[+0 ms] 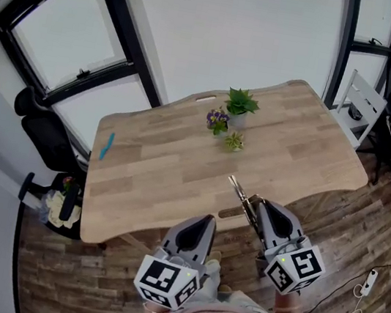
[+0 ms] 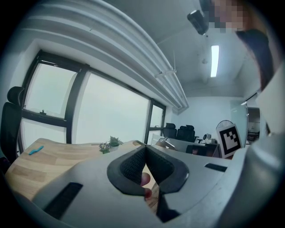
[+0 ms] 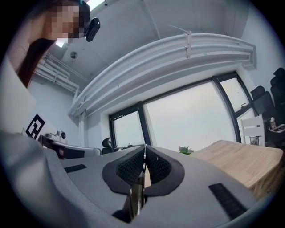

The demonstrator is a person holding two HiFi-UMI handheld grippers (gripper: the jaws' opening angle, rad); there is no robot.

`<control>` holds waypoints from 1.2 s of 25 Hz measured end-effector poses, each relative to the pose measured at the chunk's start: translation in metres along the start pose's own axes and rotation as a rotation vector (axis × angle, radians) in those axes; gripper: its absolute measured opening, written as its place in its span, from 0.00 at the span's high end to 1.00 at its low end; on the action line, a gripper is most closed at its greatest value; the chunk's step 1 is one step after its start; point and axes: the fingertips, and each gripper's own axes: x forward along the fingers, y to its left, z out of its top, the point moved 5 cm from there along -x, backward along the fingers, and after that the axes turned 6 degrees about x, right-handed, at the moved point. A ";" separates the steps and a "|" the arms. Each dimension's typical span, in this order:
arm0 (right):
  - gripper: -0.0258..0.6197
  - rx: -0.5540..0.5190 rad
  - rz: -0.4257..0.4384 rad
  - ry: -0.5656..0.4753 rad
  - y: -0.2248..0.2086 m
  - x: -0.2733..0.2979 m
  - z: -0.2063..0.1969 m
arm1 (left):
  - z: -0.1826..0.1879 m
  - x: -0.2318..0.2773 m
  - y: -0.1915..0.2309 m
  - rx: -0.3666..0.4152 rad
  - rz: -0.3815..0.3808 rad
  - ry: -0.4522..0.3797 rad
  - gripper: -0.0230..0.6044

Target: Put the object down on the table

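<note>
My right gripper hovers by the front edge of the wooden table, shut on a thin metal tool. The tool sticks out past the jaws and slants over the table's edge. In the right gripper view the jaws are pressed together on a narrow metal strip. My left gripper hangs to its left, short of the table edge. In the left gripper view its pads meet at the tip and nothing is between them.
Three small potted plants stand at the table's far middle. A blue item lies at the left. A black chair stands at the left, a white chair at the right, and a power strip on the floor.
</note>
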 end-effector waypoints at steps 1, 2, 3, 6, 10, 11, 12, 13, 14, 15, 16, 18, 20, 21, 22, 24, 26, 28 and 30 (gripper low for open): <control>0.95 -0.003 -0.002 0.001 -0.001 0.004 0.000 | 0.001 0.003 0.003 0.001 -0.003 0.000 0.96; 0.95 -0.006 -0.002 0.002 -0.002 0.009 0.000 | 0.002 0.006 0.007 0.001 -0.005 -0.001 0.96; 0.95 -0.008 -0.002 0.002 -0.003 0.013 0.001 | 0.003 0.010 0.010 0.001 -0.007 -0.002 0.96; 0.95 -0.015 0.000 0.005 -0.005 0.026 0.002 | 0.007 0.020 0.021 0.003 -0.011 -0.007 0.96; 0.95 -0.027 -0.003 0.017 -0.007 0.043 0.000 | 0.010 0.033 0.035 0.001 -0.024 -0.005 0.96; 0.95 -0.031 -0.002 0.019 -0.008 0.047 0.000 | 0.010 0.036 0.038 0.003 -0.029 -0.005 0.96; 0.95 -0.037 0.000 0.021 -0.009 0.052 -0.001 | 0.011 0.039 0.041 0.004 -0.033 -0.005 0.96; 0.95 -0.045 0.002 0.024 -0.009 0.056 -0.001 | 0.011 0.042 0.044 0.005 -0.037 -0.006 0.96; 0.95 -0.052 0.005 0.027 -0.010 0.060 -0.001 | 0.012 0.045 0.046 0.004 -0.041 -0.007 0.96; 0.95 -0.058 0.006 0.030 -0.010 0.063 0.000 | 0.013 0.047 0.048 0.003 -0.044 -0.007 0.96; 0.95 -0.064 0.007 0.033 -0.011 0.067 0.000 | 0.014 0.050 0.050 0.003 -0.047 -0.008 0.96; 0.95 -0.073 0.006 0.040 -0.013 0.074 -0.002 | 0.015 0.055 0.055 0.004 -0.051 -0.010 0.96; 0.95 -0.082 0.005 0.049 -0.015 0.082 -0.005 | 0.016 0.059 0.062 0.007 -0.053 -0.012 0.96; 0.95 -0.087 0.003 0.054 -0.017 0.085 -0.007 | 0.016 0.061 0.064 0.008 -0.055 -0.013 0.96; 0.95 -0.092 0.001 0.060 -0.018 0.089 -0.009 | 0.017 0.063 0.067 0.007 -0.058 -0.014 0.96; 0.95 -0.102 -0.005 0.074 -0.020 0.094 -0.012 | 0.018 0.067 0.071 0.007 -0.067 -0.014 0.96; 0.95 -0.111 -0.010 0.088 -0.023 0.100 -0.016 | 0.019 0.071 0.075 0.008 -0.074 -0.013 0.96; 0.95 -0.121 -0.013 0.104 -0.025 0.107 -0.021 | 0.021 0.076 0.079 0.007 -0.082 -0.012 0.96; 0.95 -0.133 -0.016 0.123 -0.027 0.113 -0.027 | 0.022 0.080 0.084 0.008 -0.091 -0.012 0.96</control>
